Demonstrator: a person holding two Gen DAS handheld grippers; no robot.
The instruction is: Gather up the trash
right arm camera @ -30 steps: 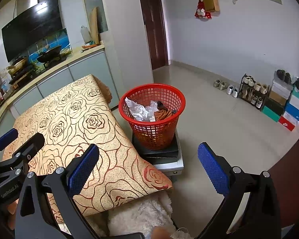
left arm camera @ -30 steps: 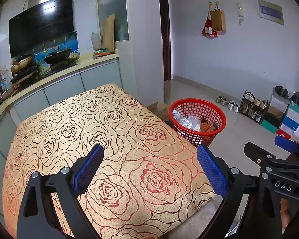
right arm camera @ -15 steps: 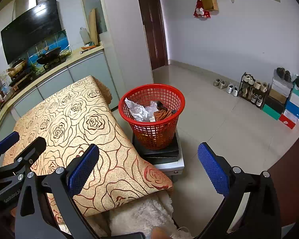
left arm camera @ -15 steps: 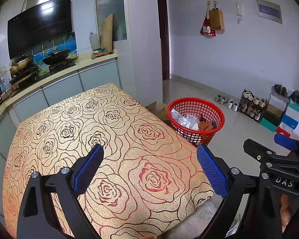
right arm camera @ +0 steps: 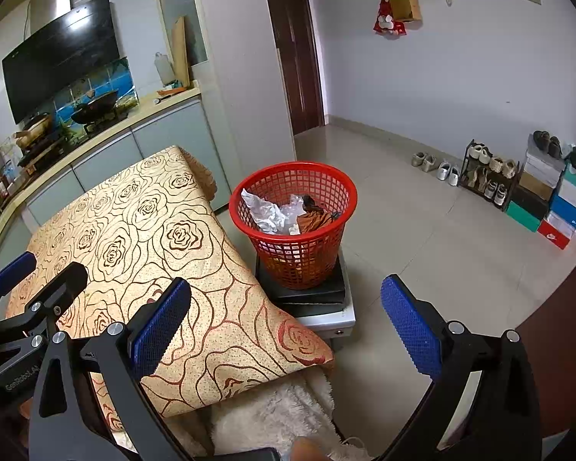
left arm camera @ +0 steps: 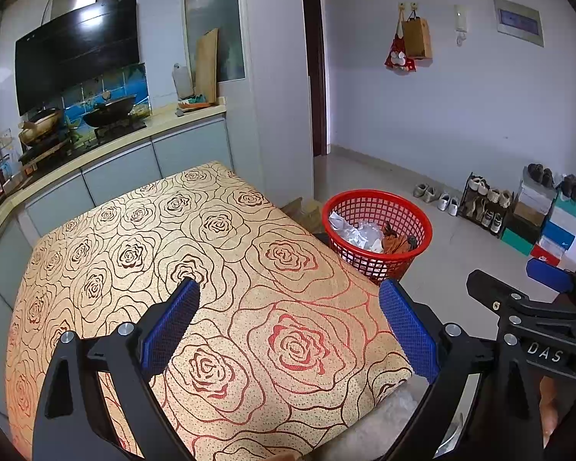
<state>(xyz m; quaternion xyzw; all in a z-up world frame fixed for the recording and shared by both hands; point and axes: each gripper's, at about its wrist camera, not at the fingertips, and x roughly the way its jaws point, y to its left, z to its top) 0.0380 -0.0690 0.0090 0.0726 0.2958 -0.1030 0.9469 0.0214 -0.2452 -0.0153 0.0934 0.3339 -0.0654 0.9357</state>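
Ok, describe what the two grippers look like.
Both match: the left gripper and right gripper have black angular frames with silver bolts and two fingers faced with blue textured pads. White lettering marks their sides, "DAS" on the right one.

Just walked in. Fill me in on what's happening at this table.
A person holds a gripper in each hand over a table covered by a rose-patterned cloth. The left gripper and the right gripper are both open and hold nothing. Beside the table, a red basket sits on a dark box and already holds crumpled white paper and some brown scraps. No trash shows on the cloth, so the collecting looks finished or nearly so.
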